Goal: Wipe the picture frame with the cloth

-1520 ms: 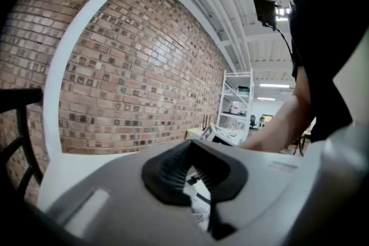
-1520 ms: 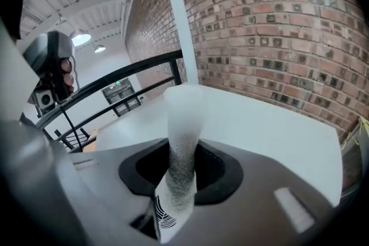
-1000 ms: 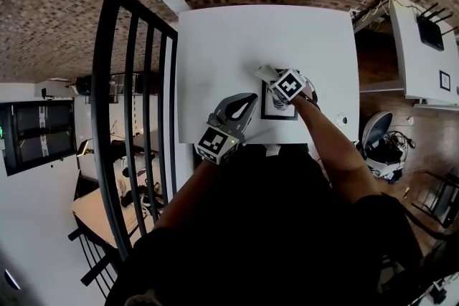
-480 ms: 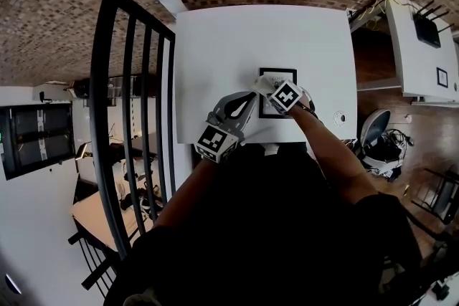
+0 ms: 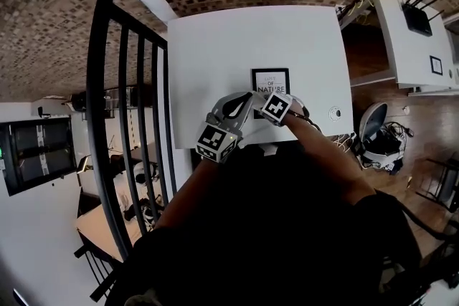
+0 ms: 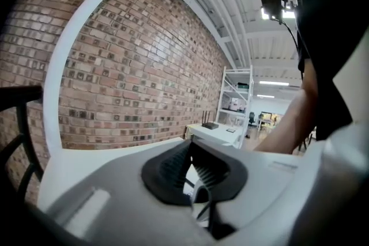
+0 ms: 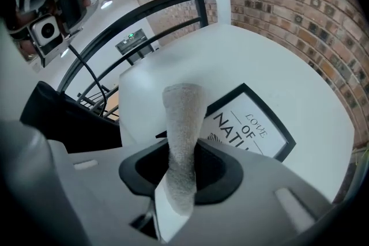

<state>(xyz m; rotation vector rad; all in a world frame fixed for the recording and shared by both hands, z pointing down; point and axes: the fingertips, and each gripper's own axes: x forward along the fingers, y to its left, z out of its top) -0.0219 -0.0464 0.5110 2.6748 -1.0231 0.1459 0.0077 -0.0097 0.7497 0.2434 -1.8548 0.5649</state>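
Note:
A black picture frame (image 5: 270, 82) with a white "LOVE OF NATURE" print lies flat on the white table (image 5: 215, 46), near its front edge. My right gripper (image 5: 264, 108) sits at the frame's near left corner, shut on a grey cloth (image 5: 259, 104). In the right gripper view the cloth (image 7: 183, 124) sticks out from that gripper (image 7: 183, 173) beside the frame (image 7: 253, 127). My left gripper (image 5: 251, 94) rests just left of the right one, jaws together with nothing in them. In the left gripper view that gripper (image 6: 193, 173) faces the brick wall.
A black metal railing (image 5: 122, 82) runs along the table's left side. On the table's right front corner lies a small round object (image 5: 334, 112). To the right stand a side desk with a router (image 5: 417, 19) and an office chair (image 5: 376, 132).
My right gripper has drawn the cloth back across the frame toward the table's front edge, uncovering the print. The left gripper has stayed about where it was.

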